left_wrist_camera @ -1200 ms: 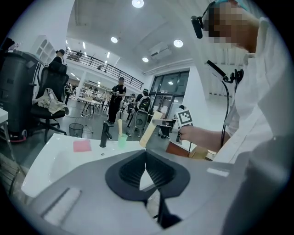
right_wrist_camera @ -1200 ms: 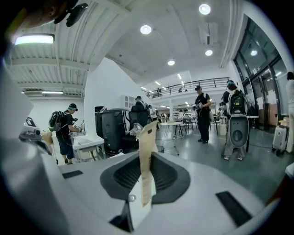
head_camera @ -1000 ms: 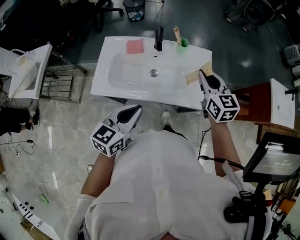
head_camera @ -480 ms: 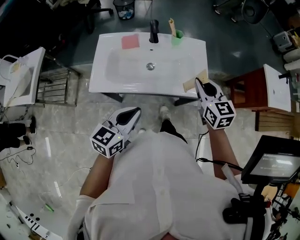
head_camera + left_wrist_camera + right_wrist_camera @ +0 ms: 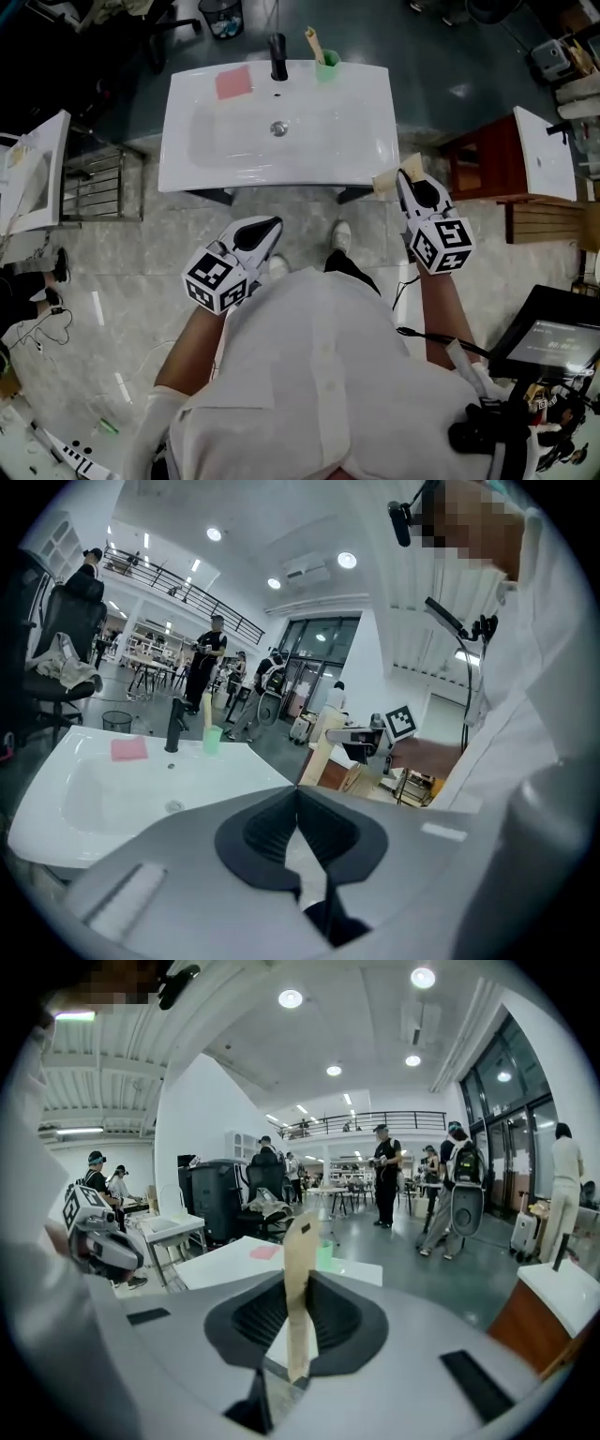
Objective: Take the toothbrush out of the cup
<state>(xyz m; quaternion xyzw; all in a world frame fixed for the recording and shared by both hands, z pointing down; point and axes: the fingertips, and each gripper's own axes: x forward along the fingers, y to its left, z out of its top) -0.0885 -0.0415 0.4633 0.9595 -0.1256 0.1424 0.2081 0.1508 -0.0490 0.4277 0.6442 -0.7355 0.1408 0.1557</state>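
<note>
Left gripper: my left gripper (image 5: 298, 803) has its jaws pressed together with nothing between them. In the head view it sits left of centre, over the floor, below the sink's front edge and apart from it.
Right gripper: my right gripper (image 5: 298, 1274) is clamped on a flat tan strip (image 5: 300, 1232), which stands upright out of the jaws. In the head view it is right of centre, by the sink's lower right corner.
Strip: thin and pale tan, with a small dark mark near its upper end. Its lower end sits down between my pads.
Cup: the green cup (image 5: 327, 67) stands on the sink's back rim, at the top of the head view, just right of the tap.
Toothbrush: the toothbrush (image 5: 311, 41) is in the cup, its tan handle leaning up and to the left. It is well apart from both my grippers.
Sink: the white sink (image 5: 366, 141) fills the upper middle of the head view, with a round drain in the middle of the basin.
Tap: the black tap (image 5: 277, 56) stands upright at the centre of the back rim.
Pad: a pink pad (image 5: 233, 82) lies flat on the rim, left of the tap.
Shirt: my white shirt (image 5: 319, 375) fills the lower middle of the head view, between my two arms.
</note>
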